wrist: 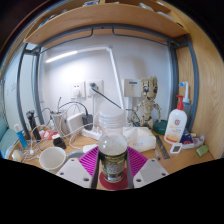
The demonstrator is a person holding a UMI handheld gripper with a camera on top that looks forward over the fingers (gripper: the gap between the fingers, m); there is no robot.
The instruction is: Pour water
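Gripper view: The gripper (113,170) holds a clear plastic water bottle (113,145) upright between its two fingers. Both pink pads (91,163) press against the bottle's lower body, so the fingers are closed on it to bottle width. The bottle carries a white cap (113,117) and a dark label. The cap appears to be on; whether it is screwed tight cannot be determined.

A white cup (52,158) stands on the wooden desk (60,148), to the left of the bottle and apart from it. It is the probable receiver.

Hazards, as judged:
- If the cap remains fitted, tilting will deliver no water.
- The thin bottle wall may deform under finger pressure and slip or rotate during the tilt.
- Tilting before the mouth is over the cup would spill water on the desk, near the cables (70,112) and wall sockets (92,89) behind.
- The light cup may tip if struck.
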